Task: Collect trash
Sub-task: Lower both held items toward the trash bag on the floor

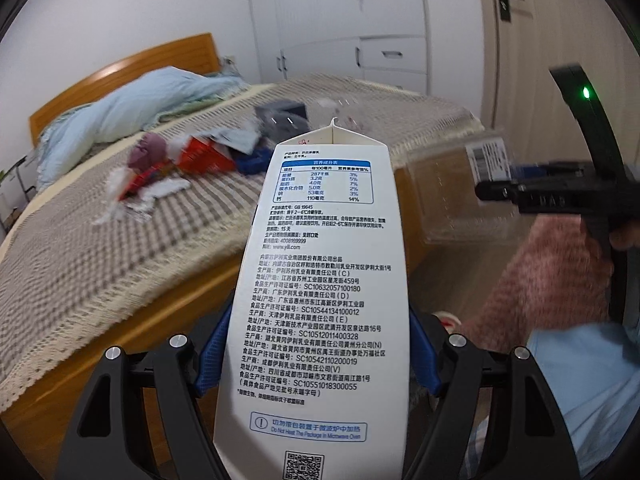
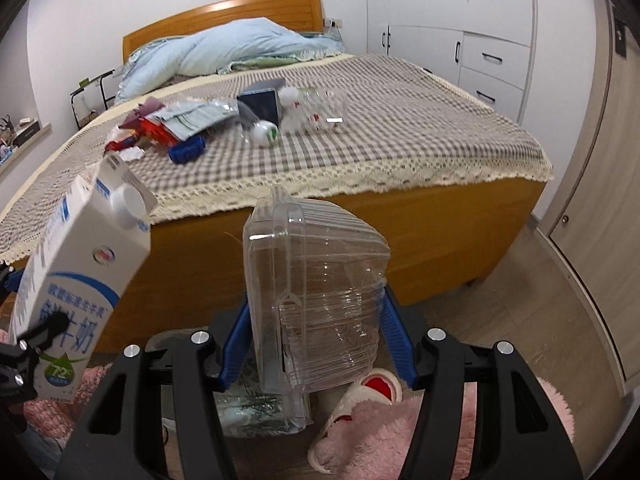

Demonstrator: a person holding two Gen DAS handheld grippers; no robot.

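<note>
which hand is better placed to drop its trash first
Right, probably. Its tongs hold the clear box right above what looks like a bag on the floor. The left tongs hold the carton off to that side.

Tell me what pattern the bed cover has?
Grey-and-cream checks on the bed cover, clearest in the right wrist view.

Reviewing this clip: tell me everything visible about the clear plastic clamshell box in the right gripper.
The clear plastic clamshell box is a transparent, thin-walled container with ribbed sides, rounded corners and a flanged rim, and looks empty. It stands on end, pinched between the blue pads of the right gripper, in the air in front of the wooden bed foot, above a pink fluffy slipper. From the left wrist view it shows a white barcode label at the gripper end. Nothing but the pads touches it, as far as can be seen.
</note>
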